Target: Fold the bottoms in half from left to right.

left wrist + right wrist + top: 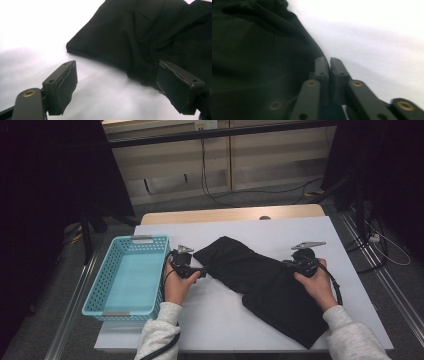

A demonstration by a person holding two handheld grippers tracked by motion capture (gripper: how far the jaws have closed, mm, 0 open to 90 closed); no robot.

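from above we see the black cloth [265,282] lying rumpled across the white surface [220,320] beside a blue basket [127,277], while up close our left gripper [116,82] stands apart at its edge and our right gripper [329,65] sits pressed together beside its fold.

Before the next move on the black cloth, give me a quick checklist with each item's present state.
1. Left gripper jaws open: ok.
2. Black cloth between the left jaws: not ok, its edge lies just ahead of them.
3. Right gripper jaws pressed together at the cloth's edge: ok.
4. Cloth pinched by the right jaws: cannot tell.
5. Blue basket beside the left hand, nothing in it: ok.
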